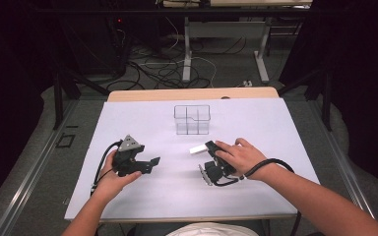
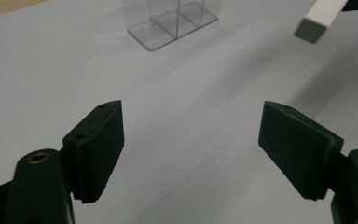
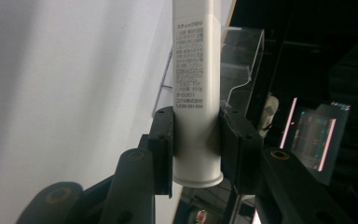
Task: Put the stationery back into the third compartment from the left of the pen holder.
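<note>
The white plastic stick-shaped tube [image 3: 193, 88] carried small dark print down its side; the top line read as Japanese characters, apparently "スティックのり"; below it ran several lines too fine to make out; near the bottom stood a code that looked like "9-G301", though the characters were uncertain; under that came another Japanese line and a row of digits, both illegible.

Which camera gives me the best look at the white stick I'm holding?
The right gripper view: the white stick stands between that gripper's jaws, clamped, its printed label legible. The high view shows a small white end beyond the right gripper. The left gripper view catches just its square tip.
</note>
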Motion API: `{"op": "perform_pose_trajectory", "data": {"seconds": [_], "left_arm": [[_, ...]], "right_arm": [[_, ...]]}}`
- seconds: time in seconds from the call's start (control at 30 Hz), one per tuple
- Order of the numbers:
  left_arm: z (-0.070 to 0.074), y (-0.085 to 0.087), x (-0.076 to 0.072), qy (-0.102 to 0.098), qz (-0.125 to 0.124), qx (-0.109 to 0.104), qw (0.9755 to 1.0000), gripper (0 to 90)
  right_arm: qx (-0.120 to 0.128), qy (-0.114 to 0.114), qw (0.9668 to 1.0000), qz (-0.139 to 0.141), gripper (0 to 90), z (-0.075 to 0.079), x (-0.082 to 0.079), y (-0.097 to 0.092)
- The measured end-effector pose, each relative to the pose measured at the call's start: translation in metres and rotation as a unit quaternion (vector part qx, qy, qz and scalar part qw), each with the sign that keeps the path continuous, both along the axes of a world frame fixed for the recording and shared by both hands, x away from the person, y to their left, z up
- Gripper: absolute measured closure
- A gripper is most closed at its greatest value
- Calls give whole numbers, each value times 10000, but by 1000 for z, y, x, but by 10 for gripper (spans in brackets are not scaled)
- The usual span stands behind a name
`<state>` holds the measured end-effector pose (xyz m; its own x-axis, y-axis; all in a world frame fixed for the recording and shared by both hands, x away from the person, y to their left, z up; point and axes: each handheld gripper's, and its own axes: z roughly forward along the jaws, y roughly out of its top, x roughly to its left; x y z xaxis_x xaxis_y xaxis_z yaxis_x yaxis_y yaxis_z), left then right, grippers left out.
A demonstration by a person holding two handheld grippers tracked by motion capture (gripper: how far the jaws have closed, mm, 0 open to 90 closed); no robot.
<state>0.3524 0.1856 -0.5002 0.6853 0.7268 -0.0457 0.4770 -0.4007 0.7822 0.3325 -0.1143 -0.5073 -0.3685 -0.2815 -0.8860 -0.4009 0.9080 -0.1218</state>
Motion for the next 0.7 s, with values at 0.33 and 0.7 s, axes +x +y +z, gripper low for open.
{"op": "perform_pose_trajectory", "data": {"seconds": [0.33,0.7], "left_arm": [[20,-25,16,44,-666,183,9976,322],[33,-64,25,247,-1514,580,9865,333]], "right_arm": [[-225,-269,9990,268,671,-3,-6,5],[-372,-326,9983,323,671,-7,-13,4]]}}
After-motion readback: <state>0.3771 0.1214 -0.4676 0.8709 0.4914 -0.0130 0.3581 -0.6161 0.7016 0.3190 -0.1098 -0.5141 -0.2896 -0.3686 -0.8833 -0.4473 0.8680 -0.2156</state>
